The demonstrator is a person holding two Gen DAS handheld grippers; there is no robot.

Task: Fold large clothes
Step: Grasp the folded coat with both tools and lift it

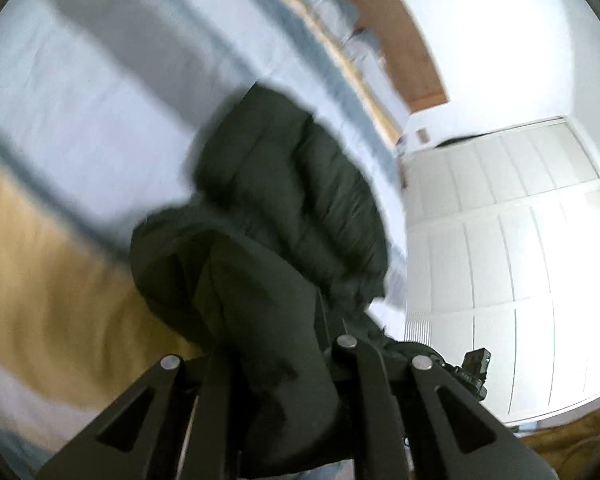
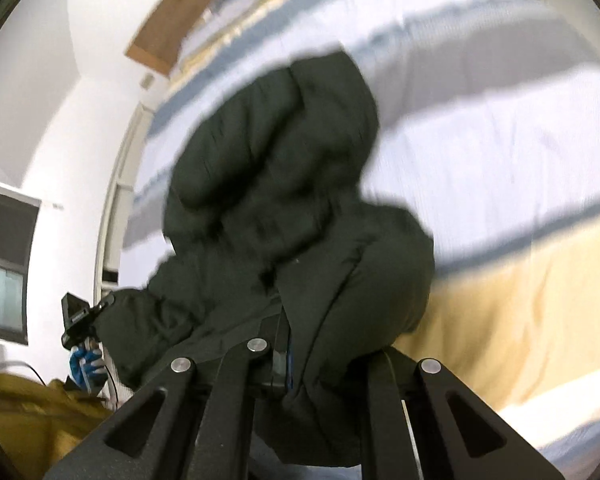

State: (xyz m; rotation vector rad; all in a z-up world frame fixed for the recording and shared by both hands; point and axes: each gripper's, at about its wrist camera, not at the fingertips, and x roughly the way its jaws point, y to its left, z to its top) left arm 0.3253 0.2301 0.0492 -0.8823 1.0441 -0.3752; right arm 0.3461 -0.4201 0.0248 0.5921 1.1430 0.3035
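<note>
**Ana:** Hand-held gripper on the left is clamped on a bunched edge of the dark puffer jacket — fabric is stuffed right between its fingers. Is yours the same?

**Ben:** Yes, the right hand-held gripper is pinching another thick fold of the jacket, which hangs from both grips above the striped bed.

**Ana:** I'd judge this as the carry-and-lay step. Keep both grips level and spread apart so the padded panel drapes flat, not bundled.

**Ben:** Agreed — lower it onto the middle of the bed, where there's open bedding. The blur makes its far hem hard to place.

**Ana:** Mind my side: the white wardrobe doors stand just past the bed edge, and the wooden headboard lies farthest off.
</note>
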